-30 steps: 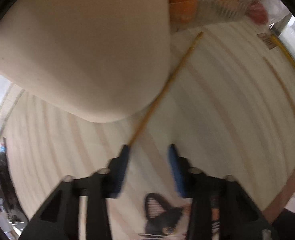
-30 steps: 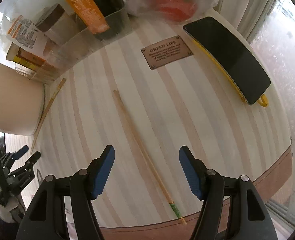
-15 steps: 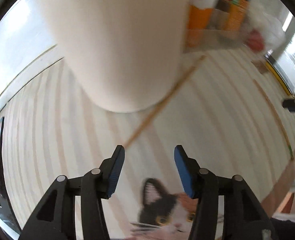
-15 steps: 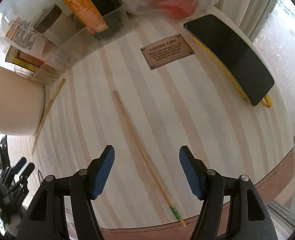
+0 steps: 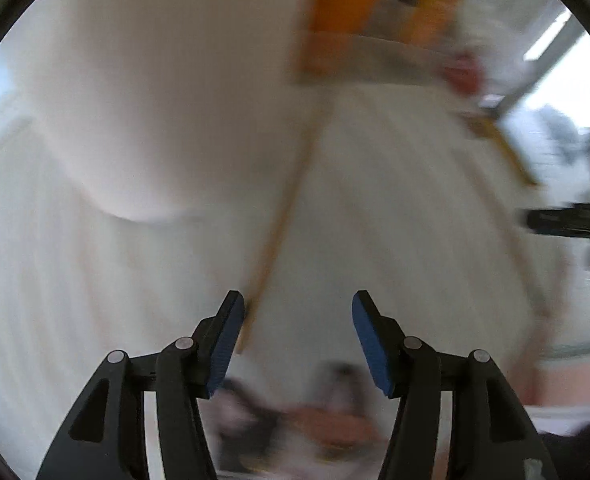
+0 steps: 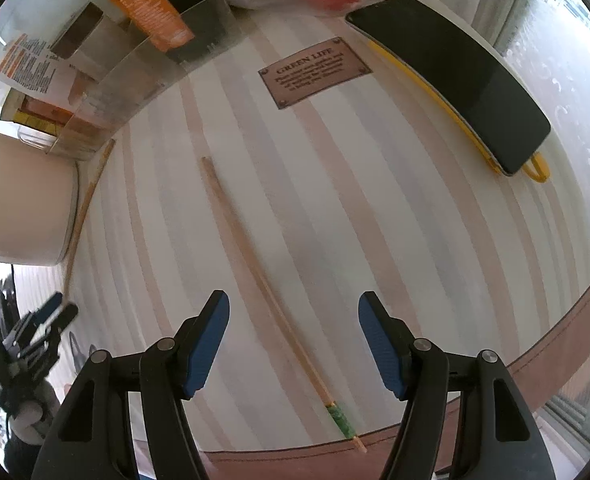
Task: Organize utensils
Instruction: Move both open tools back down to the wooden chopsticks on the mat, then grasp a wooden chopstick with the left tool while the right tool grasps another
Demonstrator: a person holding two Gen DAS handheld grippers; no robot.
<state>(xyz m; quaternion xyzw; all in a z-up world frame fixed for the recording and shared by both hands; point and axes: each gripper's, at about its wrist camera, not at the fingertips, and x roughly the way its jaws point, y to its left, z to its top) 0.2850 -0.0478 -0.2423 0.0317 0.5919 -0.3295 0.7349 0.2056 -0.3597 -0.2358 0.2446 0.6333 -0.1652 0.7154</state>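
Observation:
Two wooden chopsticks lie on a striped tablecloth. One chopstick (image 6: 263,280) with a green band near its tip runs between the fingers of my right gripper (image 6: 293,340), which is open and empty above it. The other chopstick (image 5: 279,232) lies beside a tall cream cup (image 5: 155,92); it also shows in the right wrist view (image 6: 85,208). My left gripper (image 5: 293,336) is open and empty, with that chopstick's near end just inside its left finger. The left wrist view is blurred by motion. The left gripper also shows in the right wrist view (image 6: 51,312).
A clear organiser (image 6: 135,72) with an orange packet (image 6: 143,4) stands at the back. A brown "GREEN LIFE" label (image 6: 315,72) and a black phone (image 6: 455,80) in a yellow case lie at the back right. The cloth's brown hem (image 6: 495,392) runs along the near edge.
My left gripper has swung and moved so the chopstick near the cup now points almost straight ahead, and its jaws have opened wider. My right gripper has barely moved.

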